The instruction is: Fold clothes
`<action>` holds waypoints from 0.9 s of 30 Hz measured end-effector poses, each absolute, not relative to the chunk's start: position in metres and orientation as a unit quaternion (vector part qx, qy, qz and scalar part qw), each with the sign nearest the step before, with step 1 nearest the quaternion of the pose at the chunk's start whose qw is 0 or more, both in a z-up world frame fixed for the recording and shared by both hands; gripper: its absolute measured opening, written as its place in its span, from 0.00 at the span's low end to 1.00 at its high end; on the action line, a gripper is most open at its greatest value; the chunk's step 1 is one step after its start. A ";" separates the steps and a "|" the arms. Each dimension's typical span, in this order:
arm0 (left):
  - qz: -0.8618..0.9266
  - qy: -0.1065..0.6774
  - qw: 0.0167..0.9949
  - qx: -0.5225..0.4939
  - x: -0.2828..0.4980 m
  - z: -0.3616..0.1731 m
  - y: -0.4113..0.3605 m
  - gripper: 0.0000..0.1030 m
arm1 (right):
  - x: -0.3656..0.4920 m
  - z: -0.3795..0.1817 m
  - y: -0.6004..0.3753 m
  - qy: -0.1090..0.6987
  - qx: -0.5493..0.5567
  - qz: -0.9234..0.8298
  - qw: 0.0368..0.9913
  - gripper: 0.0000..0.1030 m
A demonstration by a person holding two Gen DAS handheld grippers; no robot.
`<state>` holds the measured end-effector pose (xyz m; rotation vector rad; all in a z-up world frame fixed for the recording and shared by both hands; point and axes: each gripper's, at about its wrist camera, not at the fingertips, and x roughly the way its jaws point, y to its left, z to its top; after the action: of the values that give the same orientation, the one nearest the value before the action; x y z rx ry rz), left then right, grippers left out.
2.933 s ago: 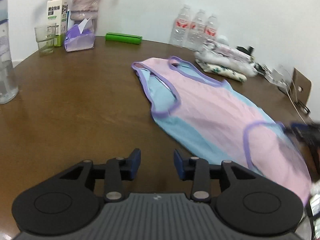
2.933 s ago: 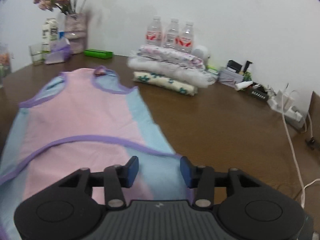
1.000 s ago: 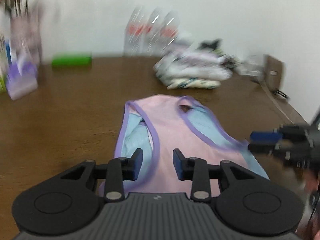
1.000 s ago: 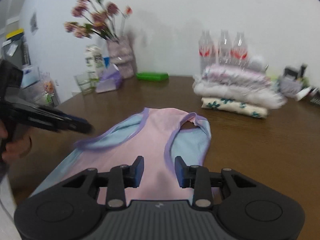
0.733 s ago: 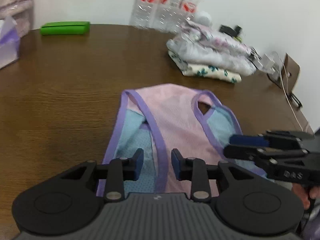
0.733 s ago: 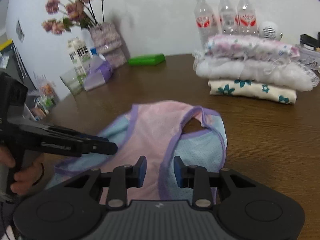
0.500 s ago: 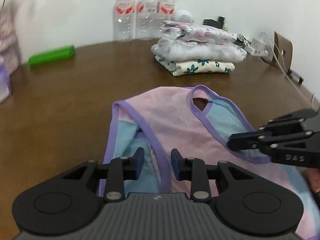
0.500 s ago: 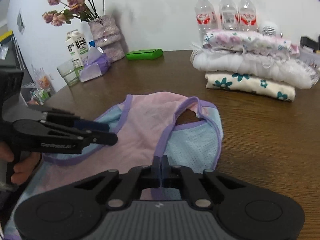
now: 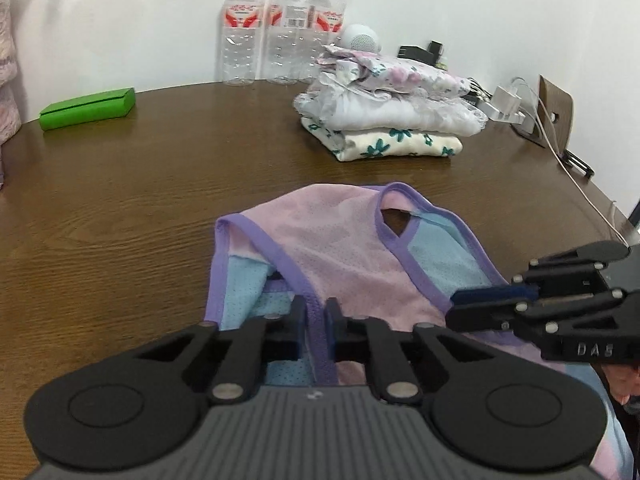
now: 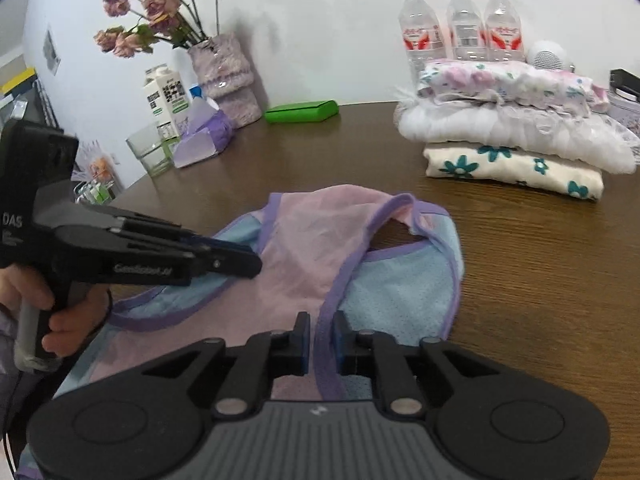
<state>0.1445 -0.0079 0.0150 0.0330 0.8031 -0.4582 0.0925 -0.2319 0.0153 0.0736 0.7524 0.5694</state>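
With the pink-and-blue vest (image 9: 340, 248) flat on the desk (image 9: 140, 200), left tool (image 9: 316, 316) and right tool (image 10: 320, 336) each clenched on purple trim should lift evenly together.

Pink-and-blue mesh vest with purple trim (image 9: 340, 248) lies flat on brown wooden table (image 9: 120, 200), nearest the cameras. Stack of folded floral and white clothes (image 9: 384, 112) behind it to the right. Three clear plastic water bottles (image 9: 282, 24) behind the stack, against the wall. Green rectangular box (image 9: 86, 108) far left.
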 end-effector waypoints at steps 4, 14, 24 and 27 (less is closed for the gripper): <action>-0.237 0.374 0.897 -0.009 0.138 0.030 0.004 0.04 | 0.083 0.027 -0.235 0.344 0.044 0.288 0.893 0.00; -0.301 0.408 0.862 -0.004 0.048 0.046 0.022 0.07 | 0.007 0.049 -0.254 0.356 0.016 0.355 0.864 0.01; -0.255 0.413 0.874 -0.028 0.033 0.031 0.023 0.26 | 0.020 0.028 -0.235 0.376 0.048 0.327 0.865 0.24; -0.244 0.424 0.871 -0.042 0.033 0.031 0.017 0.20 | 0.020 0.020 -0.229 0.385 0.052 0.326 0.862 0.05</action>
<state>0.0334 0.0172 0.0313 -0.0881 0.8861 -0.5092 0.0196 -0.2291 0.0204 0.1086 0.8084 0.6838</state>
